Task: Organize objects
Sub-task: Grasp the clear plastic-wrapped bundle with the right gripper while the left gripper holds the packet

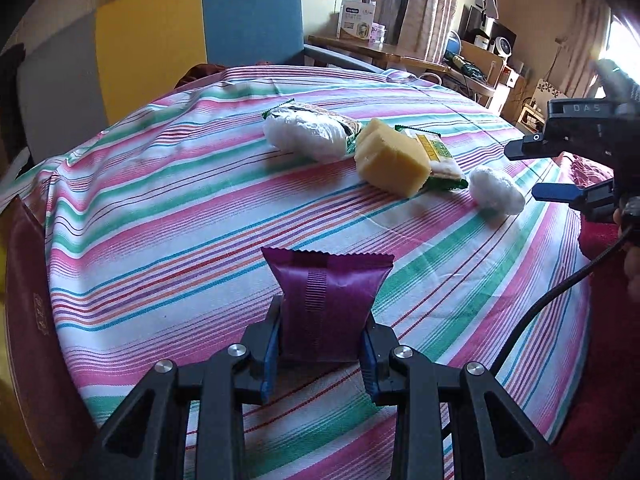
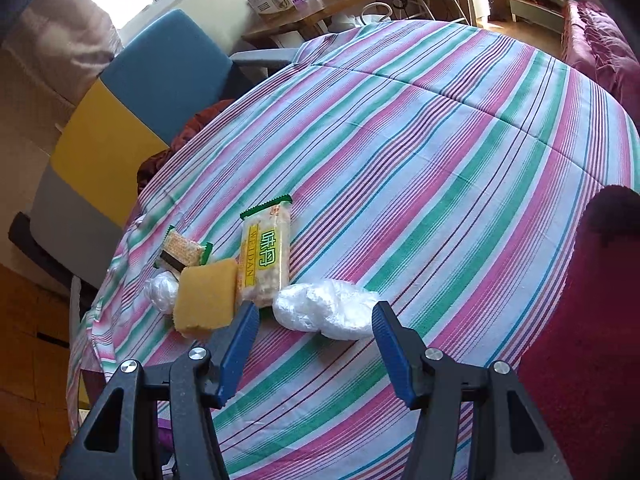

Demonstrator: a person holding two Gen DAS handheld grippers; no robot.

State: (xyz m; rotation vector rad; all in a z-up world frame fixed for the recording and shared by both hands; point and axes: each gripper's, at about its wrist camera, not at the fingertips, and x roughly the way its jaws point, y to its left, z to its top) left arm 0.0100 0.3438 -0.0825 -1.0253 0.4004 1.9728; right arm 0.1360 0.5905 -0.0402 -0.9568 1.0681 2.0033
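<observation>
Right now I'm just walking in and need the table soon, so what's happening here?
A person is sorting snacks on the striped tablecloth with two handheld grippers. The left gripper is clamped on a purple packet. The right gripper is open and empty, poised near a white plastic bundle. A yellow sponge and two green-edged cracker packs lie grouped beside it.

My left gripper (image 1: 320, 344) is clamped on a purple snack packet (image 1: 326, 300) above the striped tablecloth (image 1: 160, 220). Farther off lie a yellow sponge (image 1: 390, 162), two green-edged packets and two white bundles, possibly crumpled plastic. My right gripper (image 1: 520, 172) hangs open at the right edge.
</observation>
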